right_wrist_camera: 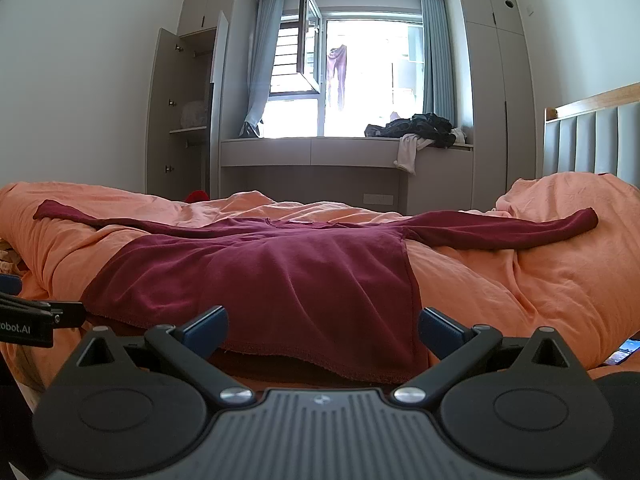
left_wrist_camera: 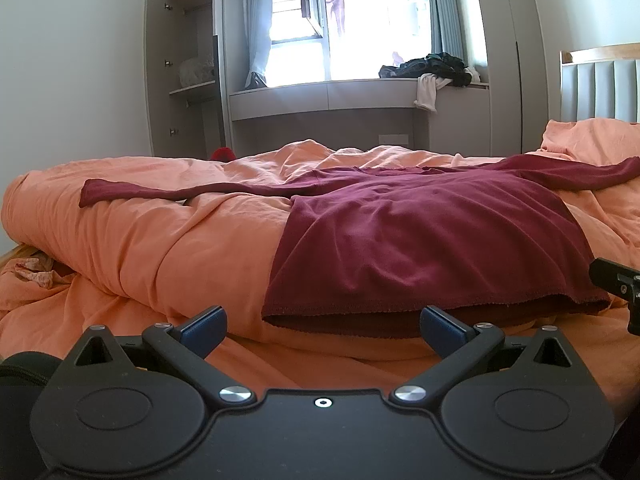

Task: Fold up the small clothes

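Note:
A dark red long-sleeved top point(left_wrist_camera: 420, 232) point(right_wrist_camera: 272, 280) lies spread flat on an orange duvet point(left_wrist_camera: 132, 240) point(right_wrist_camera: 520, 280), both sleeves stretched out sideways and its hem toward me. My left gripper point(left_wrist_camera: 323, 326) is open just short of the hem's left corner, nothing between its blue-padded fingers. In the right wrist view my right gripper point(right_wrist_camera: 323, 330) is open too, in front of the hem's right part. Each gripper shows at the edge of the other's view.
A padded headboard point(right_wrist_camera: 592, 136) stands at the right. Beyond the bed are a window bench with a heap of dark clothes point(right_wrist_camera: 416, 126), an open wardrobe point(left_wrist_camera: 180, 68) at the left and a phone point(right_wrist_camera: 622, 352) on the bedding at my right.

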A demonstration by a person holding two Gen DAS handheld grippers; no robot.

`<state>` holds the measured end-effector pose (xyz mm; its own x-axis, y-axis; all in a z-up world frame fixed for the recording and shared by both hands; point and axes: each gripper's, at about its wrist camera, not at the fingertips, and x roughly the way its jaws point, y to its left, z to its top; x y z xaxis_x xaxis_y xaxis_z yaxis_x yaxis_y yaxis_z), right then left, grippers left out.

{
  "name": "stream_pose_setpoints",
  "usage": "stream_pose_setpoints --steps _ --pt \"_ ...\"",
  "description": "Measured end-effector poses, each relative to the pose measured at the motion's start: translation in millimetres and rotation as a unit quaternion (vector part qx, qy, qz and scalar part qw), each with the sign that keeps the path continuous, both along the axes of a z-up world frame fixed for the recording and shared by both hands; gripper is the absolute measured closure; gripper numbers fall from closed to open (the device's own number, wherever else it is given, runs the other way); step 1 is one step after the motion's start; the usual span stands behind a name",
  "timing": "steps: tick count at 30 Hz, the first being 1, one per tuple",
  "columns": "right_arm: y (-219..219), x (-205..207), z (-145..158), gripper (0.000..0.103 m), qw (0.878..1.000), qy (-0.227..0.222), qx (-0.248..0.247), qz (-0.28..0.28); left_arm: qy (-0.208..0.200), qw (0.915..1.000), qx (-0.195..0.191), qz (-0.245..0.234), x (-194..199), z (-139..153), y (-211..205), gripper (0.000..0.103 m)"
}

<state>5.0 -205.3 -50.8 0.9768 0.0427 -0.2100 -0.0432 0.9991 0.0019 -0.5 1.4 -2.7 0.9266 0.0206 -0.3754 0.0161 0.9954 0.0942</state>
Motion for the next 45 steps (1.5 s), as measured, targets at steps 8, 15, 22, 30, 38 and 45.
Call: stream_pose_setpoints --steps 8,15,22,30,38,45 --pt "0.0 0.2 -0.1 0.000 1.000 0.000 0.000 0.000 0.000 1.0000 0.000 0.000 -0.1 -0.1 0.2 0.000" --pt "0.1 0.4 0.0 0.000 1.000 0.000 0.000 0.000 0.000 1.0000 0.000 0.000 0.0 -0.1 0.2 0.000" --pt "0.1 0.7 -0.1 0.000 1.000 0.000 0.001 0.000 0.000 1.0000 -0.001 0.000 0.1 0.0 0.5 0.000" --pt "-0.4 0.6 -0.5 0.000 1.000 0.000 0.001 0.000 0.001 1.0000 -0.002 0.002 -0.2 0.0 -1.0 0.000" --pt "-0.9 0.7 -1.0 0.000 1.000 0.002 0.001 0.000 0.006 1.0000 -0.004 0.003 1.5 1.0 -1.4 0.000" --pt "-5.6 14.0 5.6 0.000 0.999 0.038 0.013 0.002 0.031 0.9994 -0.013 0.008 17.4 12.0 -4.3 0.000"
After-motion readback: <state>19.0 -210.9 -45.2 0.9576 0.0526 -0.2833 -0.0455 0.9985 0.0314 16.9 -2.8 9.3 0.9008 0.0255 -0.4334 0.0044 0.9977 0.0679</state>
